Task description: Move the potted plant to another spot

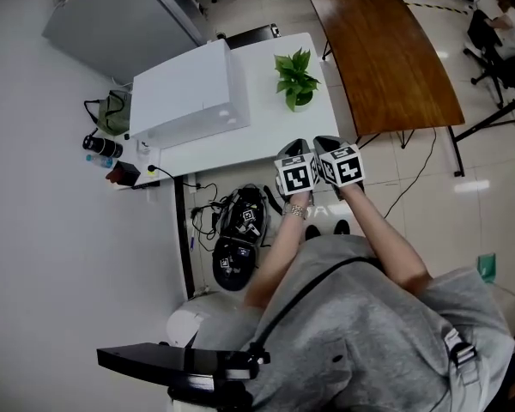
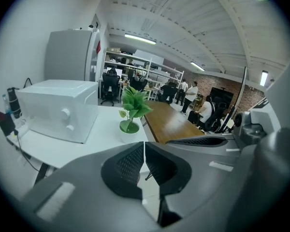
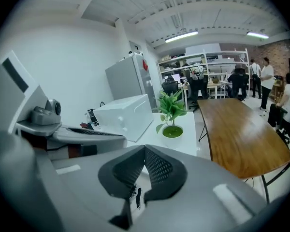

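Observation:
A small potted plant (image 1: 296, 79) with green leaves in a white pot stands near the right edge of the white table (image 1: 266, 131). It also shows in the left gripper view as the plant (image 2: 131, 111) and in the right gripper view as the plant (image 3: 171, 114). Both grippers are held side by side in front of the table's near edge, well short of the plant. My left gripper (image 1: 296, 151) is shut with nothing between its jaws (image 2: 144, 149). My right gripper (image 1: 330, 147) is shut and empty too (image 3: 144, 154).
A white microwave-like box (image 1: 189, 93) sits on the table left of the plant. A brown wooden table (image 1: 382, 54) stands to the right. Cables and a dark bag (image 1: 240, 234) lie on the floor under the table. A grey fridge (image 1: 124, 15) stands behind. People sit and stand in the far room.

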A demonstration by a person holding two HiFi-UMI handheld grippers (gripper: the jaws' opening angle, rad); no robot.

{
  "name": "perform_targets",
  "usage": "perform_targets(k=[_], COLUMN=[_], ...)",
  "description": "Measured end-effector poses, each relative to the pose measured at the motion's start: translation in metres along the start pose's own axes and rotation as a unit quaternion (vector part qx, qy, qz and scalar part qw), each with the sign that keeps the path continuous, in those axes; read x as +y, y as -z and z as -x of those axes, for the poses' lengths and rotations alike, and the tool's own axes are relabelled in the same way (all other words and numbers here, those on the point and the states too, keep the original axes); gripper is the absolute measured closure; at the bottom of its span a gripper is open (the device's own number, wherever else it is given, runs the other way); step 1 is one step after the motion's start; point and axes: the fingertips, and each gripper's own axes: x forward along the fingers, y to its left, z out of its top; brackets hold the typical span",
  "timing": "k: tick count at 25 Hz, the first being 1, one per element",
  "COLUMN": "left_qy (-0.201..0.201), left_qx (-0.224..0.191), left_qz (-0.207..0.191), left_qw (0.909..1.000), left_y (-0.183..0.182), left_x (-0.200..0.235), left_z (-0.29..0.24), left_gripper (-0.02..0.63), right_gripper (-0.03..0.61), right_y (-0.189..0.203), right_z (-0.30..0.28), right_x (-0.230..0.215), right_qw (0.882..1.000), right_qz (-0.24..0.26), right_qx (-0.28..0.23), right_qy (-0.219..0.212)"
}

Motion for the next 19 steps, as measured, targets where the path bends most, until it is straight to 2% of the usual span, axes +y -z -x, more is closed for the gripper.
perform_targets(k=[10,19], left_qy=[0.022,0.024], left_qx=[-0.001,-0.003], left_qz=[0.001,-0.006], left_qw=[0.9998,0.9997], left_y=[0.000,-0.005], left_x=[-0.046,-0.058], left_z=[-0.011,-0.017], left_gripper=[0.592,0.592], right_gripper=[0.578,0.578], right_y=[-0.002,-0.003], right_z=[0.028,0.032], right_x=[-0.038,-0.047], right_qw=[1.000,1.000], right_qz=[-0.009,-0.020], right_qx=[0.001,-0.003], right_qy=[0.011,0.003])
